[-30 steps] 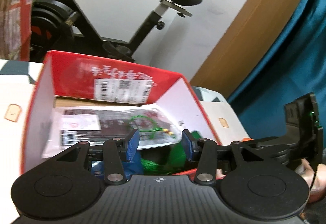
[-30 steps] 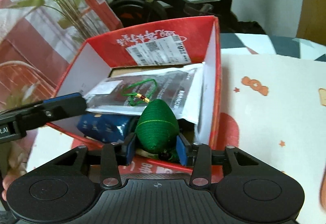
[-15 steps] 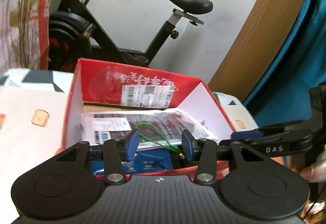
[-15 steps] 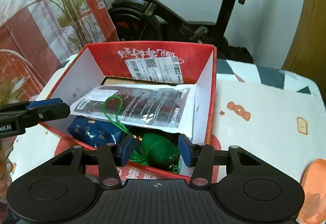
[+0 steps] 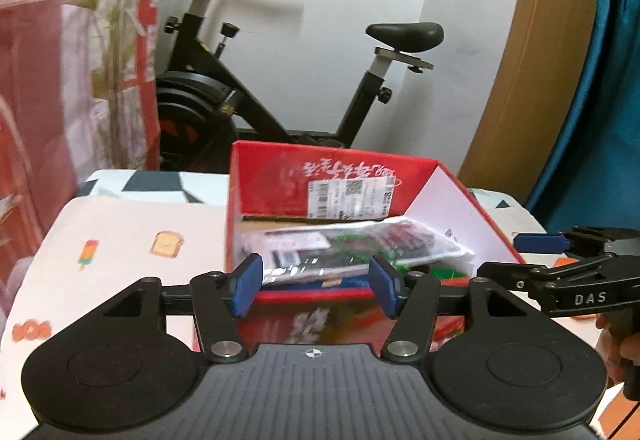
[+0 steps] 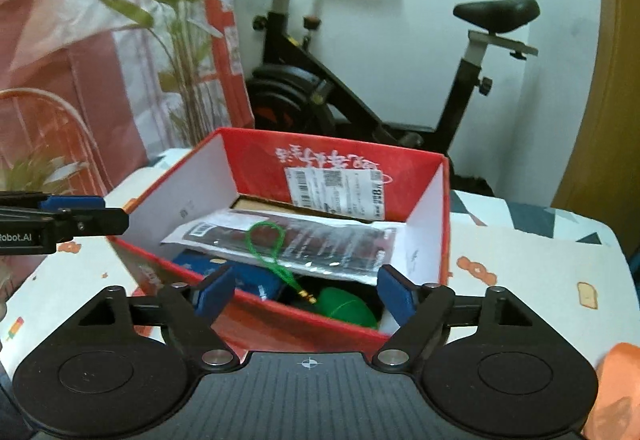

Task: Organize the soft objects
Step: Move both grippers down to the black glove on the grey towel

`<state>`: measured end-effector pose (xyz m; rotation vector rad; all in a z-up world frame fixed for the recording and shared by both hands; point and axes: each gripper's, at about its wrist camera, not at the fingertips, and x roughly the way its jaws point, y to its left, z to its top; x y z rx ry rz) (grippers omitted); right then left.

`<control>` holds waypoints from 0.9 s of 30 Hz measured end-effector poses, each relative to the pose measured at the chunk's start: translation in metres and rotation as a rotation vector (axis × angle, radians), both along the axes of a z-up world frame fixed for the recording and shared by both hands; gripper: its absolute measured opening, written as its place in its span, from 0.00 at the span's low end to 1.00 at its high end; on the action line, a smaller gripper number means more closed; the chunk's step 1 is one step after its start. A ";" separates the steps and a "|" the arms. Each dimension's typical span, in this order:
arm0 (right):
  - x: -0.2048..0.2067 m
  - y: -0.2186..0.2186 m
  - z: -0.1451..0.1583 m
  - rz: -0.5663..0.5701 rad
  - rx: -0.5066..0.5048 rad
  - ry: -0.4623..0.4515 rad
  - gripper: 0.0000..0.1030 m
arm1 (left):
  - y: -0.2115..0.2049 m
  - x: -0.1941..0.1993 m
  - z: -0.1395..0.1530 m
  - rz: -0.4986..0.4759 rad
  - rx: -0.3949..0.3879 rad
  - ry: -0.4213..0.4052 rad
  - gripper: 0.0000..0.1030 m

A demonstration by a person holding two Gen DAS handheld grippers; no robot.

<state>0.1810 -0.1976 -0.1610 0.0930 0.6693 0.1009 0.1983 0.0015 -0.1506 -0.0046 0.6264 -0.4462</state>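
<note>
the left gripper [image 5: 316, 286] hung before the near wall of the red box [image 5: 276, 175], its blue-padded jaws just widened, nothing between them. inside the box a clear plastic packet [image 5: 352, 252] lay with a green cord loop [image 5: 360, 244] on it. the right gripper [image 5: 538, 252] reached in from the right edge, above the patterned tablecloth [image 5: 132, 236].

Green egg-shaped soft pouch [image 6: 347, 310] lying in the near right corner of the red box [image 6: 332, 163], its green cord loop [image 6: 266, 240] draped over a flat plastic packet [image 6: 320, 244]; blue pack [image 6: 244, 280] lying near left.
</note>
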 end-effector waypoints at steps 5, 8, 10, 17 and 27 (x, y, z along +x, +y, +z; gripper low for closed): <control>-0.033 0.013 -0.015 0.008 0.024 -0.101 0.82 | 0.014 -0.031 -0.014 0.022 -0.001 0.008 0.59; -0.050 0.021 -0.023 0.018 0.022 -0.147 0.82 | 0.019 -0.045 -0.026 0.039 -0.016 0.041 0.59; -0.060 0.025 -0.029 0.019 0.024 -0.164 0.82 | 0.022 -0.054 -0.036 0.048 -0.025 0.062 0.59; -0.078 0.028 -0.060 -0.010 0.060 -0.150 0.91 | 0.019 -0.073 -0.066 0.034 -0.011 0.125 0.59; -0.104 0.021 -0.095 -0.048 0.107 -0.185 1.00 | 0.020 -0.086 -0.091 0.035 -0.021 0.175 0.59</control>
